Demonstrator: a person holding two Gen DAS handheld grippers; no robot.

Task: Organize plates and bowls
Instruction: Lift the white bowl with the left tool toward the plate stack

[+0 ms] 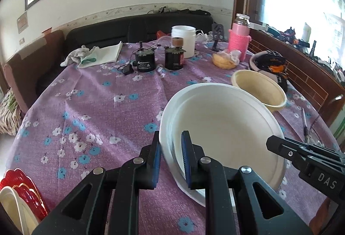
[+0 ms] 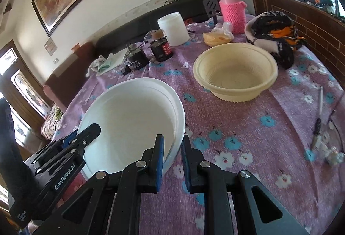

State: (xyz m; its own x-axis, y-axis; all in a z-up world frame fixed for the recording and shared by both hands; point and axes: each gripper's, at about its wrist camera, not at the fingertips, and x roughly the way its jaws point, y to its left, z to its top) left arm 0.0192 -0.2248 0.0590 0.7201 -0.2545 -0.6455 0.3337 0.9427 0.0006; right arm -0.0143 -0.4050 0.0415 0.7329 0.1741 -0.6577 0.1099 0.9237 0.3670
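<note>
A white plate (image 1: 226,127) (image 2: 129,114) hangs tilted just above the purple flowered tablecloth (image 1: 97,110), and a second white rim seems nested under it. My left gripper (image 1: 171,145) is shut on its left rim, the blue pads pressing the edge. My right gripper (image 2: 172,141) is shut on the opposite rim. Each gripper appears in the other's view: the right gripper (image 1: 278,145) at the plate's right edge, the left gripper (image 2: 90,130) at its left edge. A cream bowl (image 1: 258,88) (image 2: 235,71) stands on the cloth just behind the plate, untouched.
A red dish (image 1: 21,189) with pale plates sits at the near left edge. Farther back stand two black motors (image 1: 144,60), a white jar (image 1: 185,41), a pink-sleeved bottle (image 1: 238,41), bagged bread (image 1: 225,58) and folded cloths (image 1: 94,55). A pen (image 2: 318,118) and dark fabric (image 2: 278,34) lie at the right.
</note>
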